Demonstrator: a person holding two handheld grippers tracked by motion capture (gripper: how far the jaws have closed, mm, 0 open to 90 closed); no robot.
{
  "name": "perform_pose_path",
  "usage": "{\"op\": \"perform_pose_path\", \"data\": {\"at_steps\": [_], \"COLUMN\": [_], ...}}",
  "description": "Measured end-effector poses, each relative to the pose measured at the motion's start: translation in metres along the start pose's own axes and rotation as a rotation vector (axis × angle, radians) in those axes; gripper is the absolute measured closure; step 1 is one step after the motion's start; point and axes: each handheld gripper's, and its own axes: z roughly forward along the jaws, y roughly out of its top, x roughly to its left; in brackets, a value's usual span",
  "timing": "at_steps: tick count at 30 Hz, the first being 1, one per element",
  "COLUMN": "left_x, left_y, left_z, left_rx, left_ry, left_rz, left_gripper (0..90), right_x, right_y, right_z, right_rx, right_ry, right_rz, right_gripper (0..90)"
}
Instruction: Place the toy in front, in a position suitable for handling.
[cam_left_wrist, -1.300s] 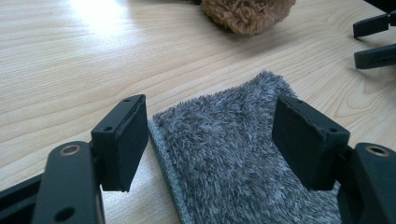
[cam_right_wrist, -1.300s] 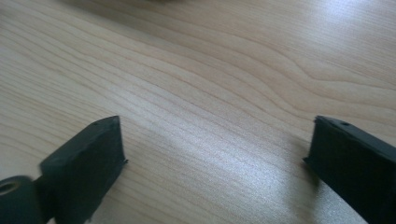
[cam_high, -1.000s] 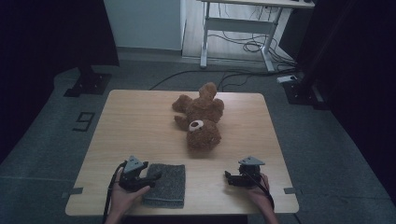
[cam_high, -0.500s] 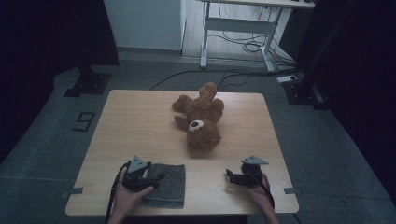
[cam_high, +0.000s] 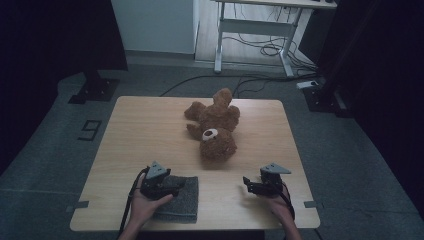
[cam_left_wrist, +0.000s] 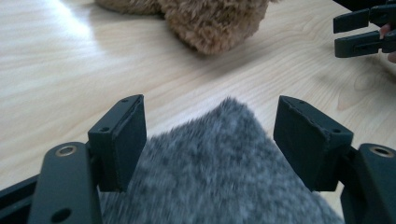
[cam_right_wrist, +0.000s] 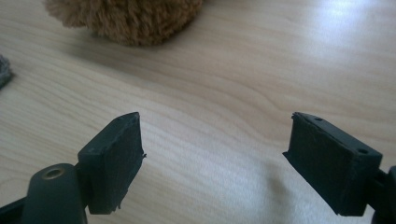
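A brown teddy bear (cam_high: 212, 127) lies on its back in the middle of the wooden table (cam_high: 140, 130), head toward me. A grey fuzzy cloth (cam_high: 180, 202) lies flat near the front left edge. My left gripper (cam_high: 179, 186) sits low over the cloth and points right. Its jaws are open, with a corner of the cloth (cam_left_wrist: 219, 158) between them, apart from both pads. My right gripper (cam_high: 246, 183) stands open over bare wood at the front right, pointing left. In the left gripper view the bear's head (cam_left_wrist: 210, 23) is ahead and the right gripper (cam_left_wrist: 357, 33) is at the upper right.
In the right gripper view (cam_right_wrist: 217, 140) the bear's fur (cam_right_wrist: 126, 18) is ahead at top left, and the cloth's edge (cam_right_wrist: 3, 70) shows at far left. Behind the table stand a white desk frame (cam_high: 255, 30) and floor cables (cam_high: 260, 50).
My left gripper has slid a little to the right, farther over the grey cloth. The right gripper has barely moved. The bear lies as before.
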Motion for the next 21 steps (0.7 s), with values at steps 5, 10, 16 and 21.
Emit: {"op": "perform_pose_path", "data": {"at_steps": [5,10,16,21], "left_x": [-0.002,-0.003,-0.004,-0.003], "left_y": [0.017,0.029,0.038,0.048], "left_z": [0.025,0.052,0.074,0.096], "left_rx": [0.021,0.045,0.054,0.066], "left_ry": [-0.007,-0.002,-0.011,-0.027], "left_rz": [0.021,0.039,0.036,0.023], "left_gripper": [24.4,23.9,20.7,20.2], "right_x": [0.002,0.003,0.002,0.005], "right_y": [0.006,0.006,0.002,0.004], "right_z": [0.001,0.001,0.003,0.003], "right_rx": [-0.009,-0.008,0.004,0.005], "right_ry": [0.000,-0.001,0.013,0.022], "right_rz": [-0.010,-0.009,-0.001,-0.010], "right_gripper": [18.1,18.4,18.2,18.0]}}
